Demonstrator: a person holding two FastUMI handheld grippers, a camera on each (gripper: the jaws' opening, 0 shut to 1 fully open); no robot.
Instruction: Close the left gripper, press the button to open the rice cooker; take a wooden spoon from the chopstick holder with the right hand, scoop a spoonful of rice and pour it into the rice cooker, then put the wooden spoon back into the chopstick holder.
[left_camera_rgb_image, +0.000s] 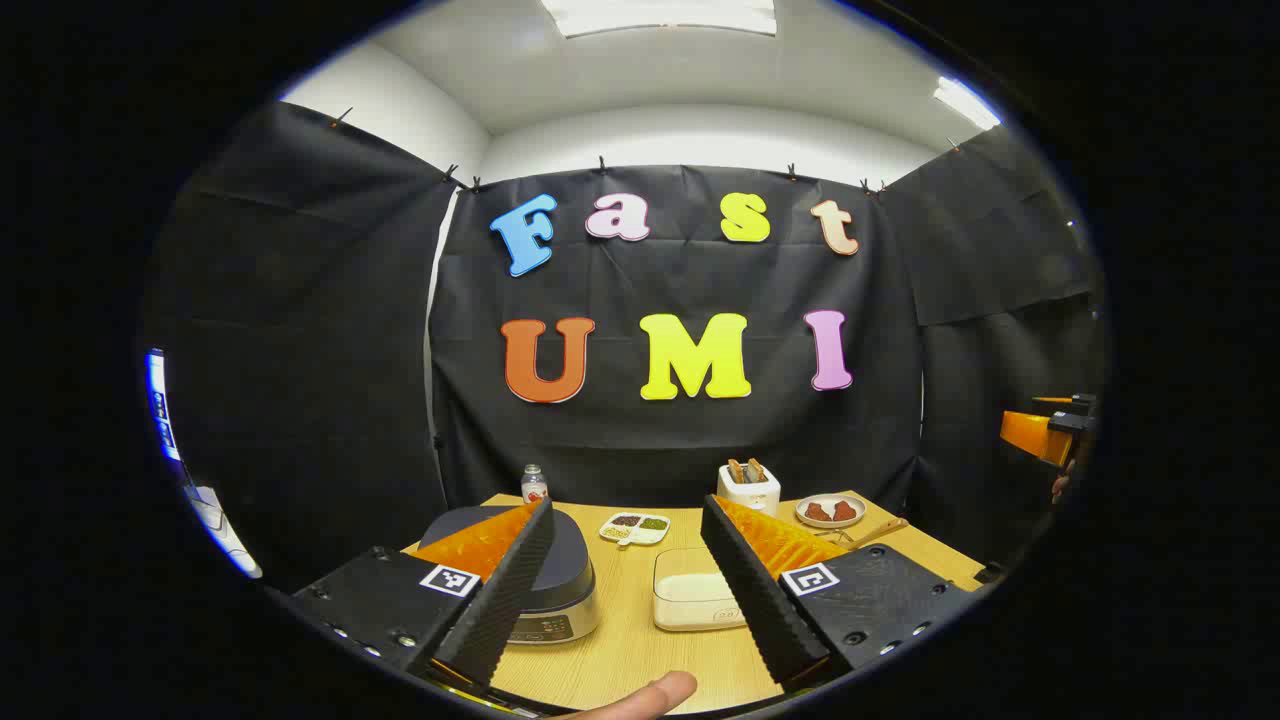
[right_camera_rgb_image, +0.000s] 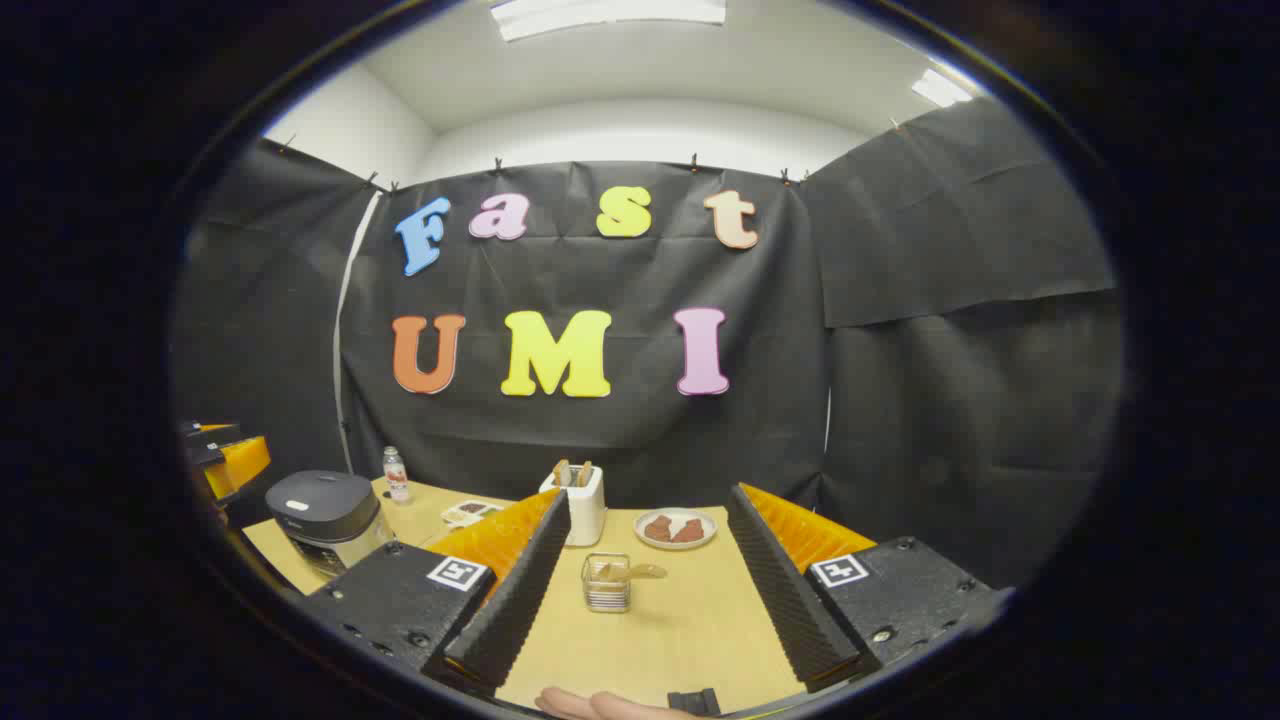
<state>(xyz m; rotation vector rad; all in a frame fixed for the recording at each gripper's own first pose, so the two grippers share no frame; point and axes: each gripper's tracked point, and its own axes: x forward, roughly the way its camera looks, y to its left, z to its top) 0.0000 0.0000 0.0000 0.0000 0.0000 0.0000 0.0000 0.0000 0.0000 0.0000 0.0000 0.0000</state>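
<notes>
Start of the task, nothing yet touched. Left gripper view, left to right: the rice cooker (left_camera_rgb_image: 545, 590), lid down, stands at the near left of the wooden table (left_camera_rgb_image: 625, 655), partly behind the left gripper (left_camera_rgb_image: 625, 560), whose jaws stand wide apart and hold nothing; a divided snack dish (left_camera_rgb_image: 634, 528) lies behind it, a lidded rice container (left_camera_rgb_image: 692, 600) sits between the fingers, and a toaster (left_camera_rgb_image: 748, 487) and a plate of food (left_camera_rgb_image: 830, 511) stand at the far right. Right gripper view: the cooker at far left, a small bottle (right_camera_rgb_image: 396, 474) behind it, then the wire chopstick holder (right_camera_rgb_image: 606, 582) carrying the wooden spoon (right_camera_rgb_image: 640, 571), framed between the spread, empty jaws of the right gripper (right_camera_rgb_image: 650, 560). Likely hazards: pressing the lid button with the left jaws open could let a finger straddle or slip off it, or shove the cooker toward the table's left edge, which lies close beside it; the light holder may tip if the spoon is drawn out at a slant. Open tabletop lies in front of the holder, giving the right gripper a free approach; the toaster just behind limits overshoot.
</notes>
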